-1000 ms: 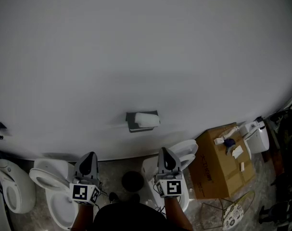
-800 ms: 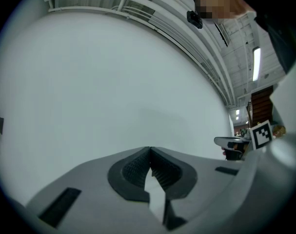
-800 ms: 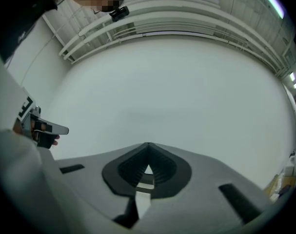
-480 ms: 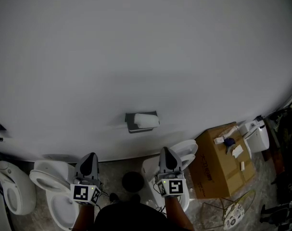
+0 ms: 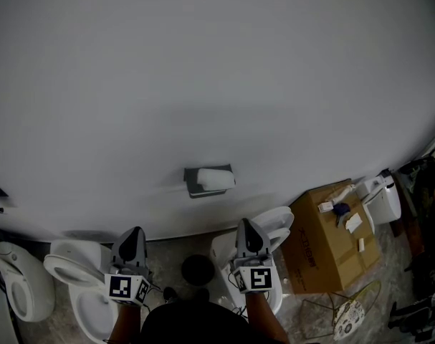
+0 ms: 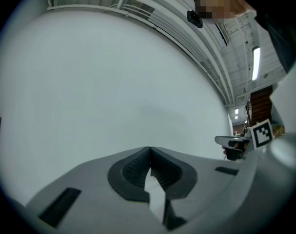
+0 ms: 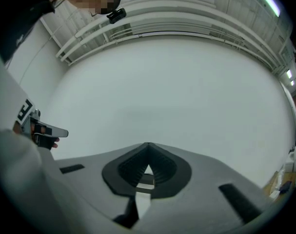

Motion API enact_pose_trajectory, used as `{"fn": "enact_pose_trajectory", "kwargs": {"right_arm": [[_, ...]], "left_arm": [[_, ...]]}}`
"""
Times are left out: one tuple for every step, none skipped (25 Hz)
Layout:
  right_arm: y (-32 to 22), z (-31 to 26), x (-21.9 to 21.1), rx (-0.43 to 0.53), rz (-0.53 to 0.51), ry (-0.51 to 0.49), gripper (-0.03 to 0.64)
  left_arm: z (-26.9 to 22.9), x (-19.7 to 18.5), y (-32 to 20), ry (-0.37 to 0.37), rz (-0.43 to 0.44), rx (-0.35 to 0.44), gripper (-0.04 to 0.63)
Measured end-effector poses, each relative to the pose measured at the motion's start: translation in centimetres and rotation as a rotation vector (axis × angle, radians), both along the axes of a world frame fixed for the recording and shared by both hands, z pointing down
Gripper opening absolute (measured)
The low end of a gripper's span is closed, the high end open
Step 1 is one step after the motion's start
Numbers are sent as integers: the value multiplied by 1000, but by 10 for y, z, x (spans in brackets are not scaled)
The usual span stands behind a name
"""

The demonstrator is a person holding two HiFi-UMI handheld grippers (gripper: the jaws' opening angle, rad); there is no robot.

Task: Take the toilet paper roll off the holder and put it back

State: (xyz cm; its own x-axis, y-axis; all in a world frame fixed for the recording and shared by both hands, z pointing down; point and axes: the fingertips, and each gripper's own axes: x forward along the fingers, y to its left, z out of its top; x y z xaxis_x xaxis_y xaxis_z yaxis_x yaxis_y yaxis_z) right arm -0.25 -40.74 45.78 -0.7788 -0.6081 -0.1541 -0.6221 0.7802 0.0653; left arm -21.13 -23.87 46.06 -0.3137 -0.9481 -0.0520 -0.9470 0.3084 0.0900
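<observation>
A white toilet paper roll [image 5: 213,180] rests on a grey wall holder [image 5: 193,184] in the middle of the plain white wall in the head view. Well below it, my left gripper [image 5: 134,233] and my right gripper [image 5: 246,226] point up at the wall, one to each side of the holder. Both are shut with nothing between the jaws. The left gripper view shows its tips [image 6: 149,149] together against bare wall, and the right gripper view shows the same for its tips [image 7: 148,145]. Neither gripper view shows the roll.
Two white toilets [image 5: 74,271] [image 5: 273,228] stand on the floor under the grippers, with a dark round object [image 5: 198,269] between them. A cardboard box [image 5: 330,242] with small items sits at the right. Another toilet [image 5: 20,282] is at far left.
Both grippers stay shut and hardly move. The view has shifted very slightly, so the holder sits a touch further left.
</observation>
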Motion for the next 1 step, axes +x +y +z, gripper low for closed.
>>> {"fn": "enact_pose_trajectory", "kwargs": {"right_arm": [[0,0,-1,2,-2,-1,3]], "left_arm": [[0,0,-1,-2,0,0,3]]}}
